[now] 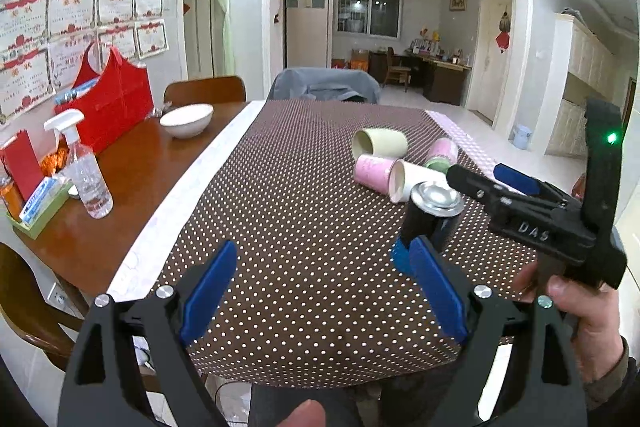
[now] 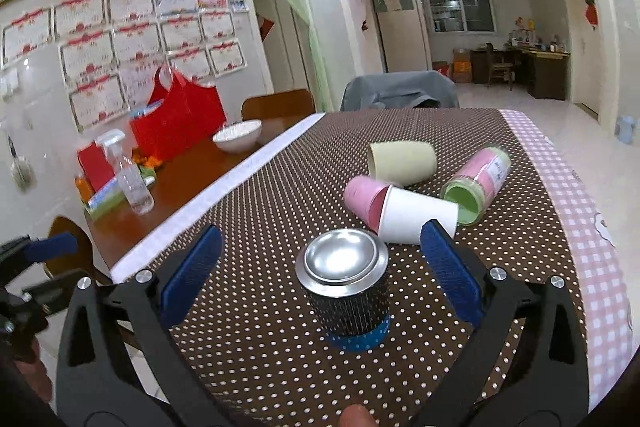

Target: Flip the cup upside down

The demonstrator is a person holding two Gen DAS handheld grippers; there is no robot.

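Shiny metal shows on top of the dark cup [image 2: 346, 287], which stands upside down on the brown dotted tablecloth [image 2: 256, 211], its steel base up and its blue rim down against the cloth. In the right wrist view the cup sits between the two blue pads of the right gripper [image 2: 320, 269], which is spread wide; neither pad touches the cup and nothing is held. In the left wrist view the same cup [image 1: 430, 213] stands just past the right-hand pad of the left gripper [image 1: 320, 285], whose jaws are also wide apart and hold nothing. The right gripper [image 1: 472, 183] reaches in from the right side of that view, its black body held in the person's hand [image 1: 580, 311] with a green light lit on it.

Behind the dark cup four more cups lie on their sides near each other: a white cup [image 2: 416, 217] with its mouth toward the camera, a pink cup [image 2: 364, 199] touching it on the left, a cream cup [image 2: 402, 161] farther back, and a pink cup with a green inside [image 2: 478, 185] to the right. On the bare wooden table [image 2: 168, 199] to the left stand a white bowl [image 2: 237, 135], a clear spray bottle [image 2: 128, 175] and a red bag [image 2: 180, 119].
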